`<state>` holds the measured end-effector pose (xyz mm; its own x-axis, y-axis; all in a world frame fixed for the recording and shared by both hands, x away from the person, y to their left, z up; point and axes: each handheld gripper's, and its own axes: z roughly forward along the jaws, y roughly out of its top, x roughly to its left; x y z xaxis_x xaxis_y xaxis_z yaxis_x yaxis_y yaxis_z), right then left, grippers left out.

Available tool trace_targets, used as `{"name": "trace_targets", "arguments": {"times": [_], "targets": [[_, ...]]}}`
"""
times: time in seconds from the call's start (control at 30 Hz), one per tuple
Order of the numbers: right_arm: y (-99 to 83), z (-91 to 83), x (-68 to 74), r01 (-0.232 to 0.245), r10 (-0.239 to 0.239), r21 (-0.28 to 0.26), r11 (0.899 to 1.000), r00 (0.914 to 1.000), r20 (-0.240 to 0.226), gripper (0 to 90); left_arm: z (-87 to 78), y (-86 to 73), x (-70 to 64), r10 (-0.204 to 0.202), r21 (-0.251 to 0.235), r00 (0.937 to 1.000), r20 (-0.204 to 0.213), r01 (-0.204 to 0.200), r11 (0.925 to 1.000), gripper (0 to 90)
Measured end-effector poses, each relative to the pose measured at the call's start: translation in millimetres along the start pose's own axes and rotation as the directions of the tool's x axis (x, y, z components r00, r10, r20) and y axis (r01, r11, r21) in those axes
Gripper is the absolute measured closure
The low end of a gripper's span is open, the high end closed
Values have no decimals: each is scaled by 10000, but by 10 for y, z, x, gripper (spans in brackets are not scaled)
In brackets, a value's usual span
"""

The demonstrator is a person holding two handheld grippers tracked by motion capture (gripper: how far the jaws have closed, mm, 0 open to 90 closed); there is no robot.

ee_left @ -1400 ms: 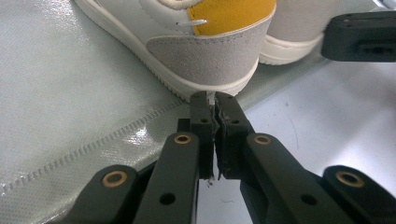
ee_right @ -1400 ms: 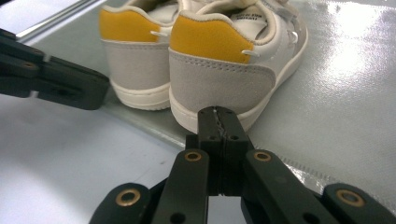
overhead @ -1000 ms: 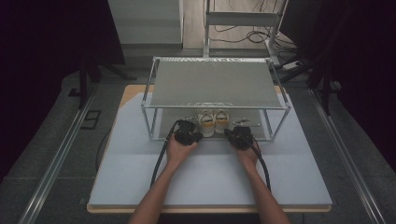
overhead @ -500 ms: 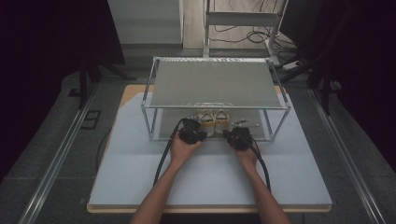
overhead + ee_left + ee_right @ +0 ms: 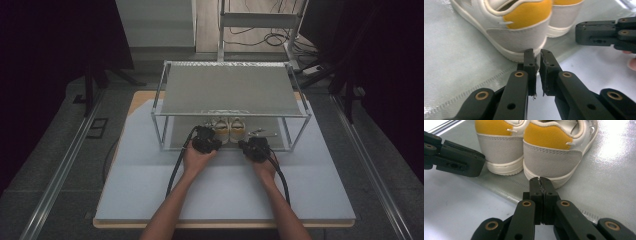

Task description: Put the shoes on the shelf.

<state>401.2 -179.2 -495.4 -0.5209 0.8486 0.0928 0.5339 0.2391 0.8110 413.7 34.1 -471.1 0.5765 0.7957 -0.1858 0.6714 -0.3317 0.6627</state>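
I see a desk (image 5: 150,200) with a pale blue-white top, and a metal shelf rack (image 5: 230,90) stands on it near the far side. The rack has a flat grey top shelf and a low shelf (image 5: 177,132) under it with a shiny grey mat. Two white and yellow shoes (image 5: 228,129) sit side by side on that low shelf, heels toward me.

Pair of white sneakers (image 5: 541,147) with yellow heel patches: upright, side by side, touching, heels outward, on the rack's lower shelf (image 5: 272,129).
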Motion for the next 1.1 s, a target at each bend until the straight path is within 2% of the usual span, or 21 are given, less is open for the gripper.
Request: {"name": "trace_targets", "arguments": {"times": [0.13, 0.2, 0.23, 0.3, 0.37, 0.47, 0.57, 0.6, 0.63, 0.83, 0.87, 0.9, 1.1], "targets": [[-20, -68, -2, -85, 83, -129, 9999, 9998, -156, 854, -88, -62, -58, 273, -402, 9994, 199, -265, 9988, 797], [-29, -161, 3, 32, -40, -224, 9997, 9994, -348, 775, -158, -102, -81, 510, -489, 9985, 196, -500, 9976, 730], [-29, -161, 3, 32, -40, -224, 9997, 9994, -348, 775, -190, -129, -105, 303, -557, 9992, 268, -288, 9980, 730], [-39, -229, 15, 158, -174, -343, 9993, 9987, -473, 728, -256, -180, -140, 78, -679, 9998, 199, -65, 9977, 662], [-50, -289, 28, 240, -259, -374, 9990, 9982, -533, 657, -314, -224, -151, 172, -708, 9998, 141, -162, 9974, 603], [-93, -410, 29, 268, -308, -491, 9984, 9961, -827, 608, -398, -304, -166, 235, -798, 9996, 126, -224, 9966, 542], [-111, -468, 28, 295, -334, -488, 9984, 9961, -819, 590, -493, -397, -169, 197, -891, 9998, 98, -188, 9958, 521], [-139, -556, 18, 281, -333, -599, 9978, 9955, -883, 580, -530, -433, -163, 240, -908, 9997, 84, -232, 9956, 518], [-139, -556, 18, 281, -333, -599, 9978, 9955, -883, 580, -565, -470, -159, 194, -961, 9998, 85, -185, 9952, 518], [-252, -808, -35, 267, -333, -694, 9972, 9948, -958, 551, -789, -695, -94, 104, -1156, 9999, 11, -102, 9932, 498], [-303, -883, -45, 280, -352, -779, 9966, 9951, -920, 544, -857, -779, -73, -17, -1233, 10000, 14, 19, 9924, 496], [-303, -883, -45, 280, -352, -779, 9966, 9951, -920, 544, -857, -779, -73, -17, -1233, 10000, 14, 19, 9924, 491], [-486, -1075, -118, 351, -404, -693, 9970, 9962, -774, 522, -1006, -1047, 39, -133, -1206, 9985, -530, 68, 9927, 460]]}}
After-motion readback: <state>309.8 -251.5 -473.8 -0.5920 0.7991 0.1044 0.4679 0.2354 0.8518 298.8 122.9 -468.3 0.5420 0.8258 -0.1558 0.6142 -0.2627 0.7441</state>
